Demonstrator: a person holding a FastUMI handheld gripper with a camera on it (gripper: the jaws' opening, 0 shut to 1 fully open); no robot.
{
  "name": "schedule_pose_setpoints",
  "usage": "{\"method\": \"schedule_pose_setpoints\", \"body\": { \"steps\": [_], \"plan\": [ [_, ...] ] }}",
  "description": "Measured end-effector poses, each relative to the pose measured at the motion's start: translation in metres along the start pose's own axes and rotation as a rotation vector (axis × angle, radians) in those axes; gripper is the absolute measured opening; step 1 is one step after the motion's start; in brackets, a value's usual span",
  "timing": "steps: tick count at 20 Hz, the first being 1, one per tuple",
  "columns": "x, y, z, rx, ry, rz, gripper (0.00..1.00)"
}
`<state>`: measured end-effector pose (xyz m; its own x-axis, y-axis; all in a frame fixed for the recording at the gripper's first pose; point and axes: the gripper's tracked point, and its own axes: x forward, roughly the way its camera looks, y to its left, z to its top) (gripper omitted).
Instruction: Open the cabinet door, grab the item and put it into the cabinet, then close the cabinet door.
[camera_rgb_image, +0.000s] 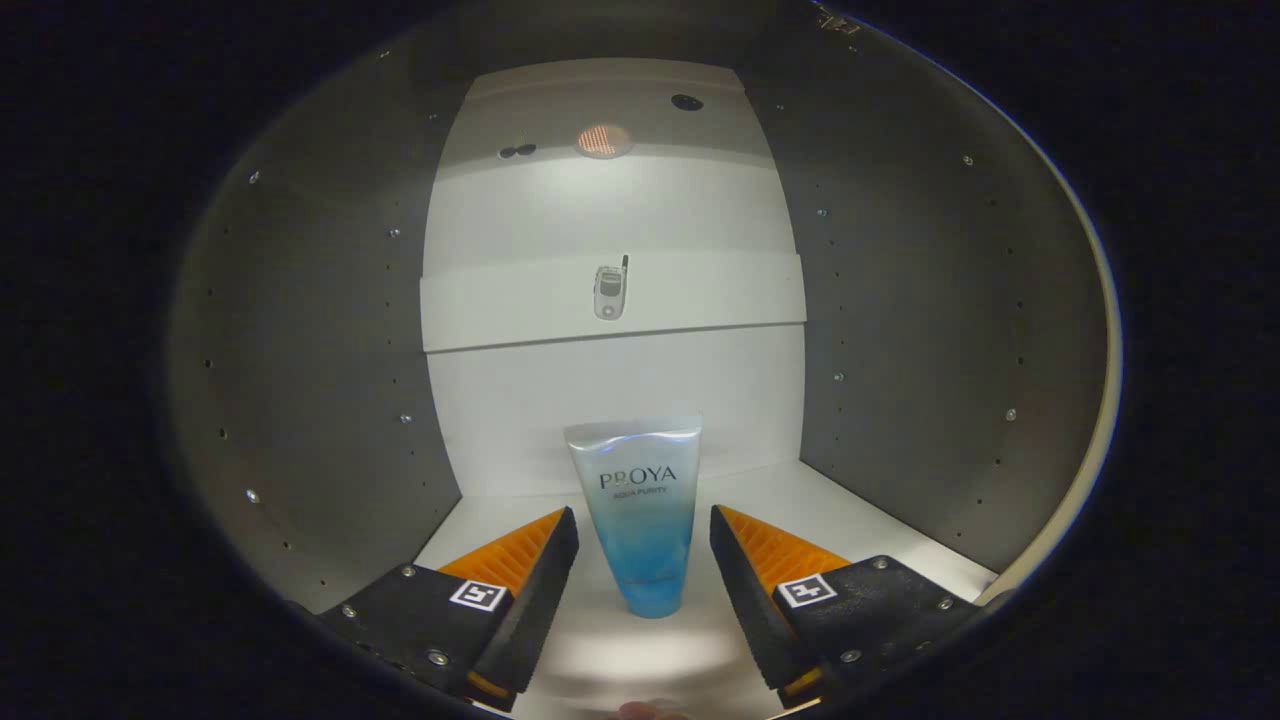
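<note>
A blue-and-white cosmetic tube (640, 520) stands upright on its cap on the white floor (880, 520) of the cabinet. It sits between the two fingers of my gripper (642, 515), roughly level with the fingertips. The gripper is open: a narrow gap shows on each side of the tube and neither finger touches it. The cabinet's inside surrounds me, with grey side walls (320, 380) and a white back panel (610, 400) behind the tube.
A white crosspiece (500, 310) runs across the back panel at mid height, with a small metal fitting (609, 290) on it. A round light spot (603, 140) glows on the cabinet's top. The cabinet's pale front edge (1095, 420) curves along the right.
</note>
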<state>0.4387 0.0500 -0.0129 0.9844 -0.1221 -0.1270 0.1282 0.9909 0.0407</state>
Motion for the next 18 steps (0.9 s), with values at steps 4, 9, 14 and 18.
{"method": "schedule_pose_setpoints", "body": {
  "steps": [4, 9, 14, 18],
  "plan": [
    [-0.016, 0.000, 0.029, -0.015, -0.125, 0.033, 0.92],
    [-0.055, -0.002, 0.029, -0.119, -0.144, 0.052, 0.93],
    [-0.127, -0.005, 0.023, -0.002, -0.122, 0.134, 0.93],
    [-0.194, -0.025, 0.011, 0.014, -0.123, 0.157, 0.93]
  ]
}}
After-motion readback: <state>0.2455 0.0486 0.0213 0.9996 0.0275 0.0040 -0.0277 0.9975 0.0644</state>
